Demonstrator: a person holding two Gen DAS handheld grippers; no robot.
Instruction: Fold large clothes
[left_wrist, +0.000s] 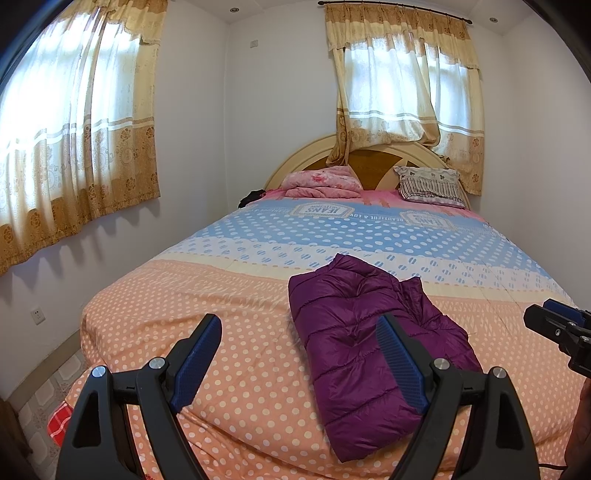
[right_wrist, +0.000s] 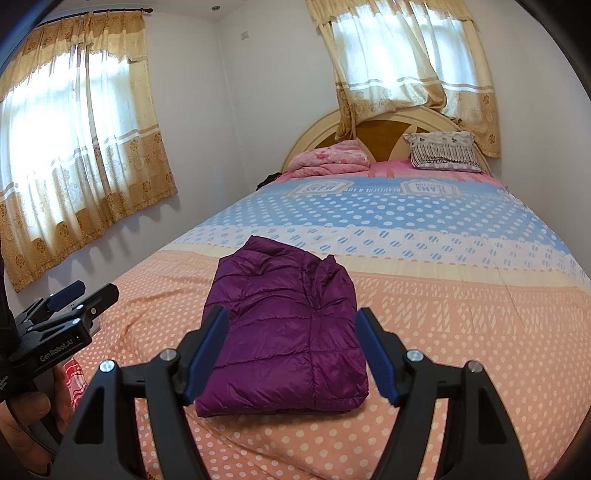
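A purple quilted puffer jacket lies folded into a compact rectangle on the foot end of the bed; it also shows in the right wrist view. My left gripper is open and empty, held above the bed just left of the jacket. My right gripper is open and empty, held above the jacket's near end. The right gripper shows at the right edge of the left wrist view, and the left gripper at the left edge of the right wrist view.
The bed has an orange, white and blue dotted cover. A pink folded blanket and a striped pillow lie by the headboard. Curtained windows line the walls. A red checked cloth hangs at the bed's near left corner.
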